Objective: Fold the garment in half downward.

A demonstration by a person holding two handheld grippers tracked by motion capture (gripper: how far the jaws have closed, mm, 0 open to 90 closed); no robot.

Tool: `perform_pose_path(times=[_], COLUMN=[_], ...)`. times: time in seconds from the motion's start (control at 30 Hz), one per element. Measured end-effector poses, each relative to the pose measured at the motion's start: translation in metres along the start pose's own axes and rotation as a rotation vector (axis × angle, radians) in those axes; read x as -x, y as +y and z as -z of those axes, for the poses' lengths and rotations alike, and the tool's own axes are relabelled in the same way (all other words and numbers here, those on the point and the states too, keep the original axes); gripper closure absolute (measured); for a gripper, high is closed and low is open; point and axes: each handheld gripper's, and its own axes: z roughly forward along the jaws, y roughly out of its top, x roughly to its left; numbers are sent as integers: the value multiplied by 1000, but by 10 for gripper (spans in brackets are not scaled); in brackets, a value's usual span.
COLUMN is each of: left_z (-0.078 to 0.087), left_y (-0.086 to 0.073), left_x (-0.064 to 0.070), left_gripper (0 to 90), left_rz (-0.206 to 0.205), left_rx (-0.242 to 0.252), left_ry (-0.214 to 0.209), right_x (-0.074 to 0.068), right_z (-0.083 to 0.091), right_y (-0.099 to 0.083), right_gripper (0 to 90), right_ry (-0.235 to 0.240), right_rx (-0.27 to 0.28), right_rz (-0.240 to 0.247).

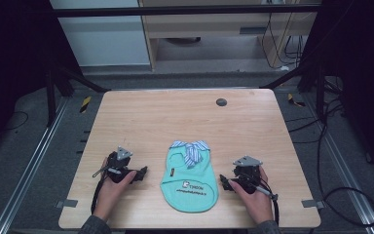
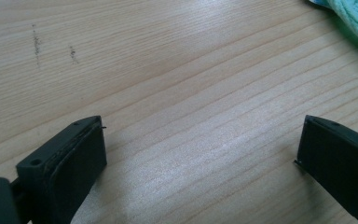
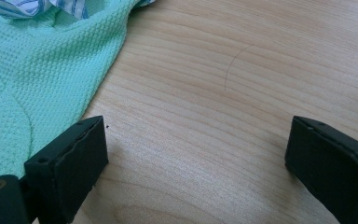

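Mint garment [image 1: 190, 178]: 1 | hand-held grippers: left [image 1: 143, 170], right [image 1: 222, 180] — 2, both agape

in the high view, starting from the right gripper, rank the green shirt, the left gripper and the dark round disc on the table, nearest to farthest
From the right gripper:
1. Green shirt, just to its left.
2. Left gripper, beyond the shirt, on the table's left side.
3. Dark round disc, near the far edge.

High view overhead, forward-down; tool views close, sharing table [image 1: 185, 114]
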Motion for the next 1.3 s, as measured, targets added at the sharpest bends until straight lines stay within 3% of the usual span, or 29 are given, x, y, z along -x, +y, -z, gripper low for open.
perform_pose_path(times=[0.63, 0.83, 1.0, 1.13, 1.23, 1.3], left_z=[0, 4, 13, 21, 20, 18], left_y=[0, -3, 1, 18, 30, 37], left_x=[0, 1, 5, 13, 20, 25], left_gripper=[3, 24, 57, 59, 66, 66], left_rz=[4, -3, -4, -42, -53, -77], left_rx=[-1, 7, 26, 33, 34, 18], left_ry=[3, -15, -34, -63, -112, -120], right_x=[0, 0, -1, -5, -5, -4], right_z=[0, -1, 1, 6, 7, 5], right_y=[0, 2, 5, 10, 15, 20], right_gripper=[59, 63, 161, 228, 300, 346], right_ry=[-3, 3, -3, 16, 25, 44], right_rx=[-2, -3, -15, -27, -51, -66], right_rz=[-3, -8, 1, 33, 49, 57])
